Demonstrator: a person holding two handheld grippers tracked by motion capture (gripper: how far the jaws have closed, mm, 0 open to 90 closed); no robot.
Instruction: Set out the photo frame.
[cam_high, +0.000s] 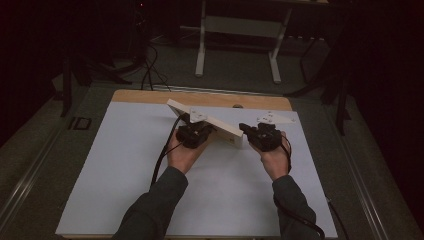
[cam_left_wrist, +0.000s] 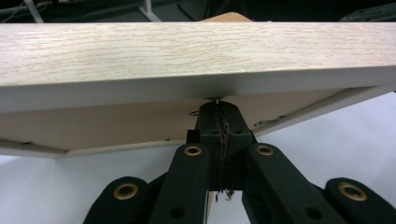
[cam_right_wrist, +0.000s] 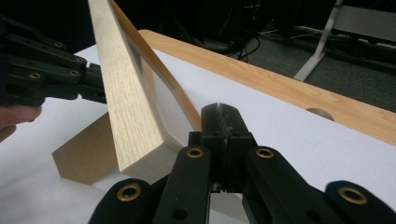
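Observation:
A light wooden picture frame (cam_high: 210, 124) stands tilted on the white table top (cam_high: 125, 165), one long edge down. Its broad oak-grain rim (cam_left_wrist: 187, 51) spans the left gripper view, with the brown backing (cam_left_wrist: 116, 126) beneath. My left gripper (cam_left_wrist: 218, 106) is shut, its tips touching the frame's lower edge from the near side; it holds nothing. In the right gripper view, the frame's end (cam_right_wrist: 135, 135) rises just left of my right gripper (cam_right_wrist: 219, 111), which is shut and empty, close beside that corner. A brown stand flap (cam_right_wrist: 84, 158) sticks out at the frame's foot. The left gripper (cam_right_wrist: 91, 86) presses its side.
A bare wooden strip (cam_high: 200, 97) with a round hole (cam_high: 238, 106) runs along the table's far edge. Beyond it are dark floor, cables (cam_high: 150, 70) and a white metal stand (cam_high: 235, 35). Both forearms enter from the bottom.

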